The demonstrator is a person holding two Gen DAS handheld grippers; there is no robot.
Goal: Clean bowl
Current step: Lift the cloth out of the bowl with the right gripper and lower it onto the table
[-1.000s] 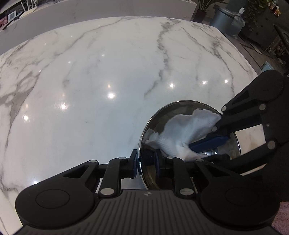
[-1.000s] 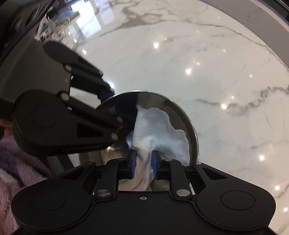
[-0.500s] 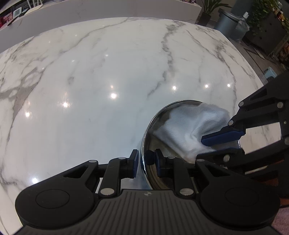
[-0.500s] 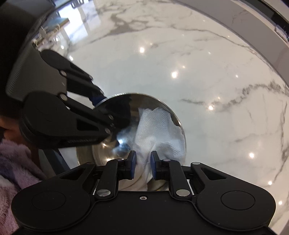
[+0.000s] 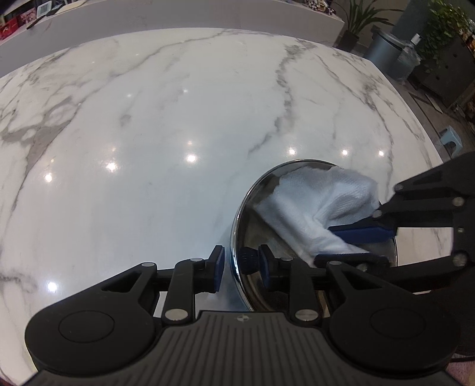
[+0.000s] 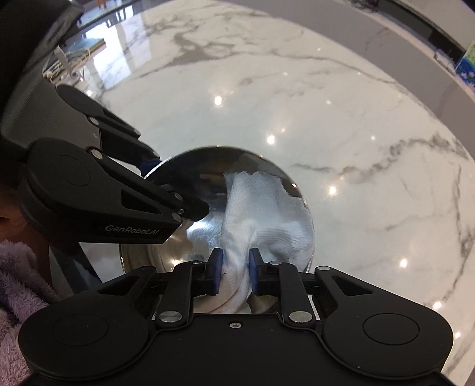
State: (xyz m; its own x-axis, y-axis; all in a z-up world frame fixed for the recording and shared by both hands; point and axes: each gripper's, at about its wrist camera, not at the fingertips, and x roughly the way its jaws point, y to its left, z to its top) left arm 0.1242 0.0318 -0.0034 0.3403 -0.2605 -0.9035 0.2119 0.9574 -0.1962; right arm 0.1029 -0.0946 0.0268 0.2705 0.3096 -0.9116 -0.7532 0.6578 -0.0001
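A shiny steel bowl (image 5: pixel 237 219) stands tilted on the marble table (image 5: pixel 178 118). My left gripper (image 5: pixel 241 265) is shut on the bowl's near rim, one pad outside and one inside. My right gripper (image 6: pixel 233 271) is shut on a white paper towel (image 6: pixel 261 207) that is pressed against the bowl's inner wall (image 6: pixel 196 234). In the left wrist view the towel (image 5: pixel 320 202) drapes over the bowl's far rim, with the right gripper (image 5: pixel 353 242) coming in from the right. In the right wrist view the left gripper (image 6: pixel 175 190) holds the bowl's left rim.
A low white wall (image 5: pixel 178 17) runs behind the table. A metal bin (image 5: pixel 386 50) and potted plants (image 5: pixel 445 26) stand past the table's far right corner. A small blue stool (image 5: pixel 451 138) is on the floor at right.
The towel has slid across the inside of the bowl toward its far rim. The right gripper has drawn back to the right. The left gripper keeps its hold on the rim.
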